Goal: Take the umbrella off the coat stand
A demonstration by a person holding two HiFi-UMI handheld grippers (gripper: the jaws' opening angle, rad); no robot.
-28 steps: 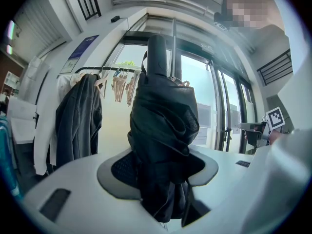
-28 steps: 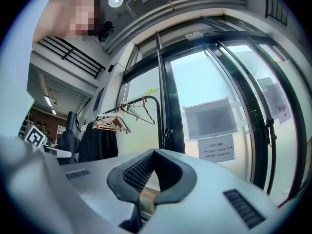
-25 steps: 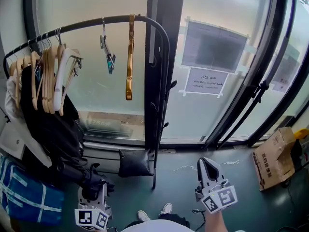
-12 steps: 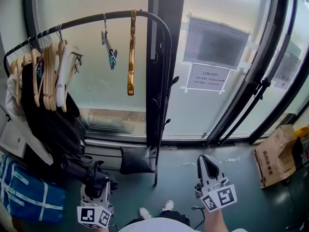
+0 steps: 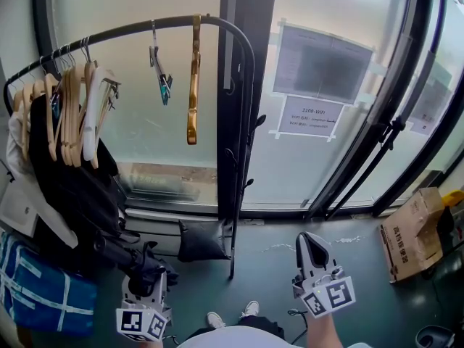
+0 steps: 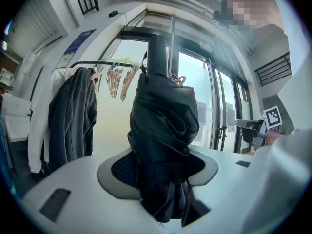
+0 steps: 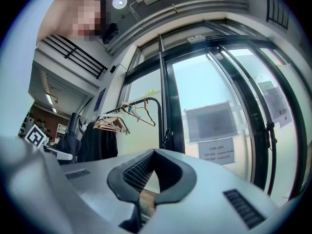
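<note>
The black folded umbrella [image 5: 133,259] lies slanted at the lower left, below the dark coat on the coat stand [image 5: 243,158]. My left gripper [image 5: 148,275] is shut on it. In the left gripper view the umbrella [image 6: 163,126] stands upright between the two pads of the left gripper [image 6: 161,167] and hides the gap between them. My right gripper [image 5: 312,251] hangs low at the right, apart from the stand. It is shut, and the right gripper view shows the tips of the right gripper [image 7: 154,152] touching with nothing in them.
Several wooden hangers [image 5: 72,114] and a dark coat [image 5: 72,187] hang at the left of the rail [image 5: 109,33]. A black bag [image 5: 201,243] sits by the stand's foot. A blue-and-white bag [image 5: 36,296] is at the far left and a cardboard box [image 5: 413,230] at the right. Glass walls stand behind.
The left gripper with the umbrella has edged slightly right, away from the hanging clothes. The right gripper has kept still.
</note>
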